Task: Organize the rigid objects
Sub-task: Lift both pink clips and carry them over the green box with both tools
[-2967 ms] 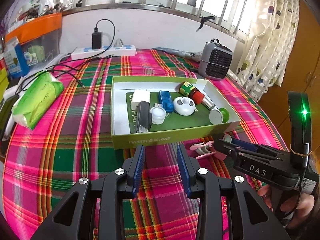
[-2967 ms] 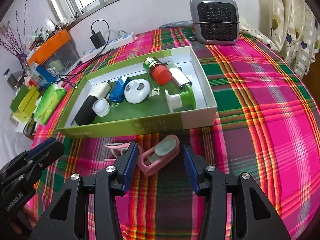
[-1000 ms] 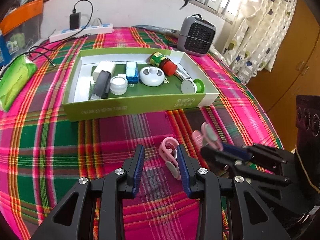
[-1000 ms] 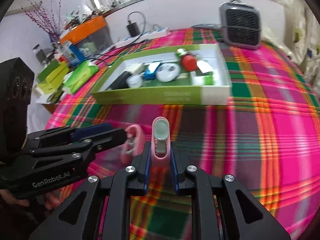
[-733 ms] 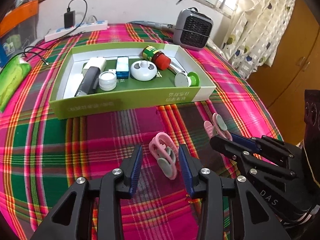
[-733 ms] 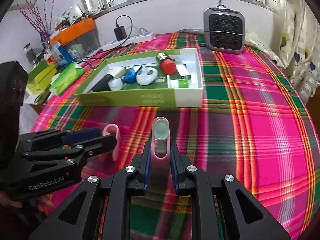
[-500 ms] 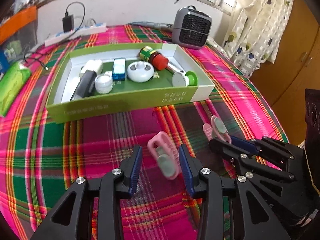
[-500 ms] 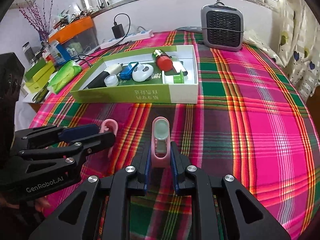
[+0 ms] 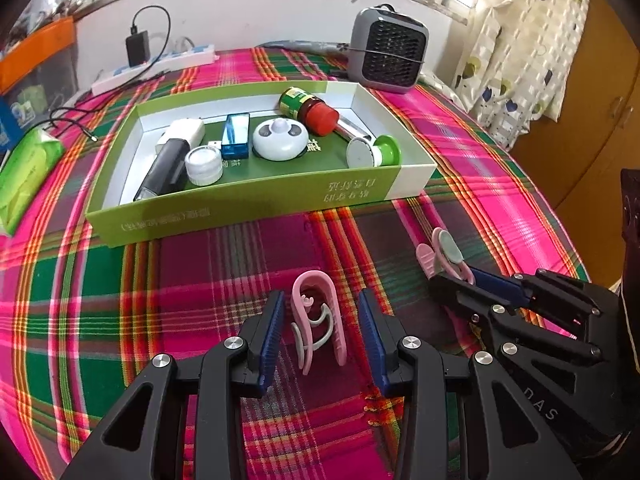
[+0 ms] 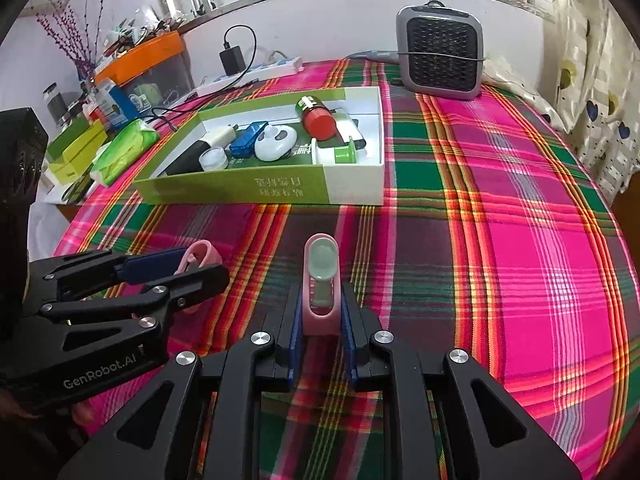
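Two pink clips are in play, one per gripper. The right gripper (image 10: pixel 320 328) is clenched on the pink clip with the grey-green pad (image 10: pixel 321 280), whose long axis runs straight forward along the fingers, toward the green box (image 10: pixel 280 190) ahead and slightly left. The left gripper (image 9: pixel 322 334) is spread wide, its blue pads (image 9: pixel 272 336) on either side of the looped pink clip (image 9: pixel 318 320) without touching it; that clip lies on the plaid worktop (image 9: pixel 180 280) with its long axis roughly along the fingers, rounded end pointing to the box. The box stands well apart from both grippers, already holding a red-capped bottle (image 9: pixel 310 110), a white round case (image 9: pixel 280 140) and other small things. The loaded right gripper seems best placed to deliver first.

Half a second ago the looped clip sat askew between the left pads and showed its padded side; now it shows its spring edge-on and lies more squarely between them. The right gripper's hold is unchanged.
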Motion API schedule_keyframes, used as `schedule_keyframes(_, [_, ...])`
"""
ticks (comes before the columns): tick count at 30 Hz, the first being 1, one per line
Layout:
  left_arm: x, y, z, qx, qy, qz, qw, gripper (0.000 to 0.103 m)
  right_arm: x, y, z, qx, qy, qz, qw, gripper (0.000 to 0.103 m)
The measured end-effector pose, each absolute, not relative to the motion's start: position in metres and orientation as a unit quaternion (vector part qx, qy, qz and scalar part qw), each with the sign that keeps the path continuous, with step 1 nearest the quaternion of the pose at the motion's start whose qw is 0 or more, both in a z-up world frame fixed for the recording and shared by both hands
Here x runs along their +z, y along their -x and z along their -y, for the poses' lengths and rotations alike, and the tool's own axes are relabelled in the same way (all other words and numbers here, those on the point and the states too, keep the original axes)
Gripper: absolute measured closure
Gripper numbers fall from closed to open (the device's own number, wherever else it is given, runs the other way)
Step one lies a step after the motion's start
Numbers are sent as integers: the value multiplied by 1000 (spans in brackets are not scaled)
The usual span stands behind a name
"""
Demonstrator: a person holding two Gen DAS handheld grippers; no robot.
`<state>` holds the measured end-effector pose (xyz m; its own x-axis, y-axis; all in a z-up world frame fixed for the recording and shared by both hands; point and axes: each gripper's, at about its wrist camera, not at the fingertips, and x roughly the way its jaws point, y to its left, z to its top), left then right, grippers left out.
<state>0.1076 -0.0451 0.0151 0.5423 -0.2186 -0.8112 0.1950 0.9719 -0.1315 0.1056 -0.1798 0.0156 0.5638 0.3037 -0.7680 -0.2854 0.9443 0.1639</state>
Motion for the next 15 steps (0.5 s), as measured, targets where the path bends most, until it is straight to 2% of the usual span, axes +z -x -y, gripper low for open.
schedule_keyframes(5, [15,-106,45,-118,8,-458,881,67,15,-106,179,165,-6,-436,885,84])
schedule_keyframes(15, [15,-104,41,-110,12,-452,885,77,15,-106,179,164,-6,-435,885,84])
